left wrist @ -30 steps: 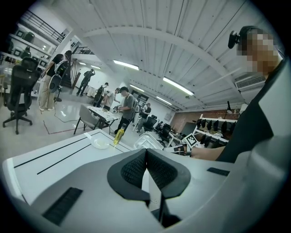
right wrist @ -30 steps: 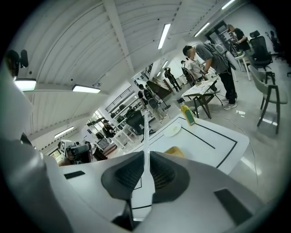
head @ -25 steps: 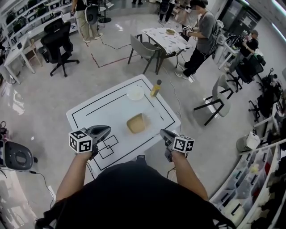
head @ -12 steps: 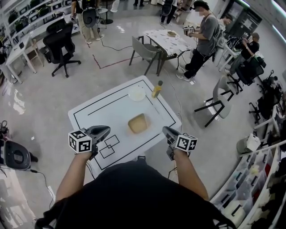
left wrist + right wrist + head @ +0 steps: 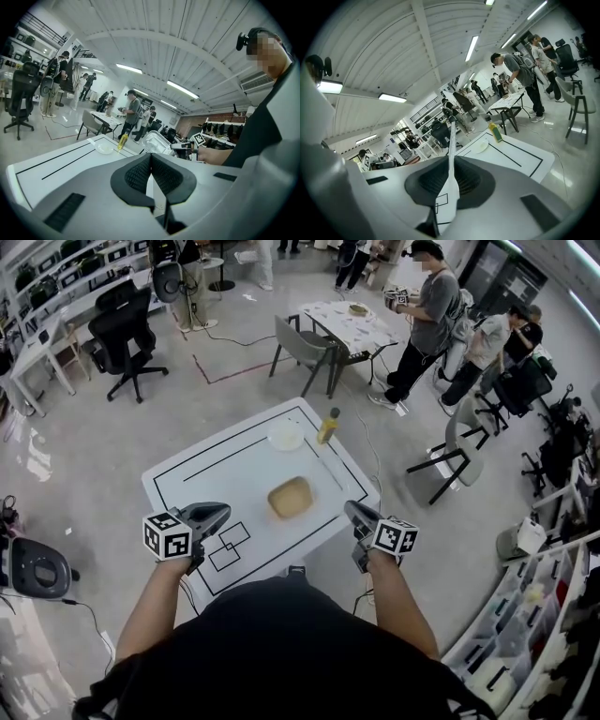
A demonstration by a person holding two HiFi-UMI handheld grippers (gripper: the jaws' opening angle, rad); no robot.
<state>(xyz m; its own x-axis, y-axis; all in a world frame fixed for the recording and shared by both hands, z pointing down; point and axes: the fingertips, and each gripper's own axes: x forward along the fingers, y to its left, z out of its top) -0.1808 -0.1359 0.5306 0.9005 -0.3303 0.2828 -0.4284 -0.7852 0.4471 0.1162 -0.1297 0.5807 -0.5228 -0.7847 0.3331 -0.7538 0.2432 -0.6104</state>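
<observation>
Both grippers hang over the near edge of a white table marked with black lines. The left gripper is at the table's near left corner, over small black squares, jaws shut and empty. The right gripper sits just off the near right corner, also shut on nothing. Between them and a little farther out lies a tan box-like container, which looks clear and silvery in the left gripper view. A white dish and a yellow bottle stand at the far edge.
Beyond the table stand a grey chair, a second table with people at it, and a black office chair. Another grey chair is at the right. Shelving runs along the right edge.
The right gripper has drifted slightly right, off the table corner, and the tan container has left its view. The left gripper has barely moved. People in the background have walked about.
</observation>
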